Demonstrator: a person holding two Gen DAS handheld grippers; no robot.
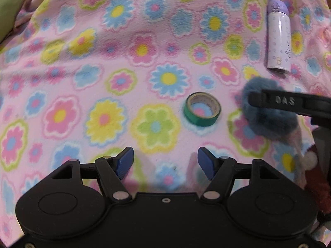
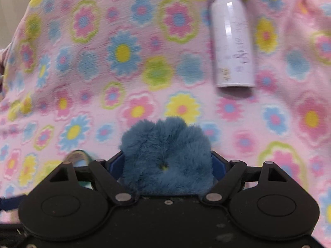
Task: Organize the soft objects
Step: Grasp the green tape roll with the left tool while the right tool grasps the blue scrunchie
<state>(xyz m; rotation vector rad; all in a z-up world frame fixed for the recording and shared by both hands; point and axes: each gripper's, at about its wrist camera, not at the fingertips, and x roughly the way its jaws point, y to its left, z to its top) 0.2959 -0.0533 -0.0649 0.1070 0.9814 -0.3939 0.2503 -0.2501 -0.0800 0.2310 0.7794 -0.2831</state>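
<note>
Fingers: right gripper [image 2: 166, 163] grasping blue scrunchie [image 2: 165, 155], hole facing camera, near bottle [image 2: 232, 43]; left gripper [image 1: 165, 161] released.

The raised letters "DAS" stand on the black finger of the right gripper [image 1: 275, 111], at the right. The white bottle [image 1: 279, 39] lying far right carries cursive lettering too blurred to read.

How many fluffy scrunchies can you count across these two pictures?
1. The blue scrunchie sits between the right gripper fingers, right of the tape roll and nearer than the bottle. Others may lie outside the views.
</note>
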